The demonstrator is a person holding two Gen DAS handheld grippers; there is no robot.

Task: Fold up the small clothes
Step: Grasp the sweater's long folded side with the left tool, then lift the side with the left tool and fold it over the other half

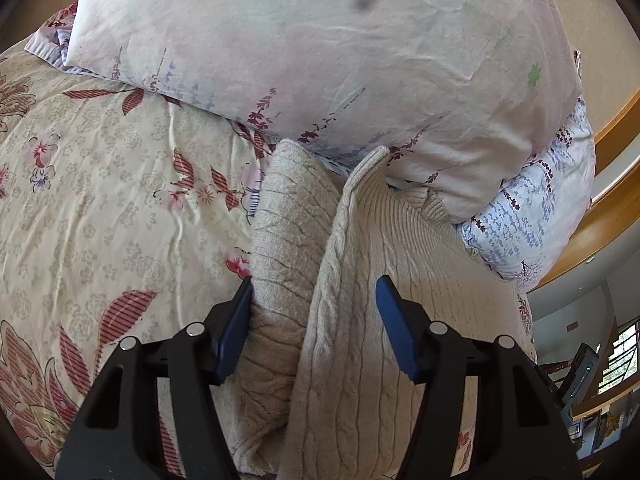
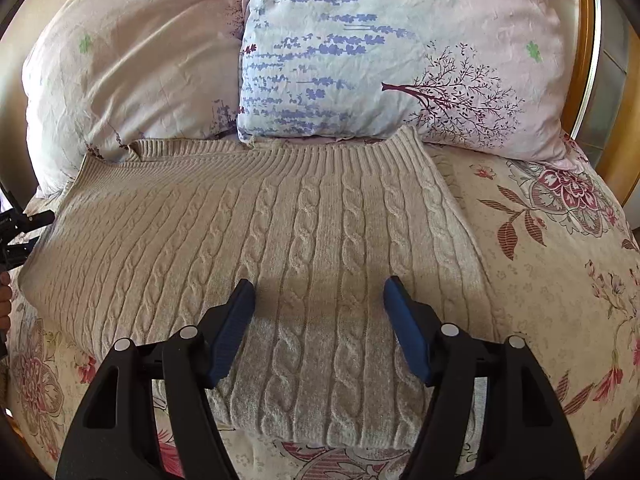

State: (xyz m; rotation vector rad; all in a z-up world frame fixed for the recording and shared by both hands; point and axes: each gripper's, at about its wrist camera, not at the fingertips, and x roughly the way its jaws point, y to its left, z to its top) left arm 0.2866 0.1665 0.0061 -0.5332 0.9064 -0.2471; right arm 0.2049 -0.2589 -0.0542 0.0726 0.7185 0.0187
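Observation:
A beige cable-knit sweater [image 2: 280, 240] lies spread on the floral bedspread [image 2: 560, 280], its ribbed hem against the pillows. In the left wrist view the sweater's edge [image 1: 344, 280] is folded up, and a sleeve [image 1: 284, 248] lies beside it. My left gripper [image 1: 314, 292] is open, its blue fingers [image 1: 236, 328] standing on either side of the raised fold and sleeve. My right gripper [image 2: 318, 296] is open and empty, hovering over the sweater's near part. The left gripper's black frame [image 2: 16, 232] shows at the left edge of the right wrist view.
Two pale floral pillows [image 2: 380, 60] [image 2: 132, 60] lean at the head of the bed. A wooden headboard [image 1: 612, 208] curves to the right. The bedspread [image 1: 100, 180] stretches to the left of the sweater.

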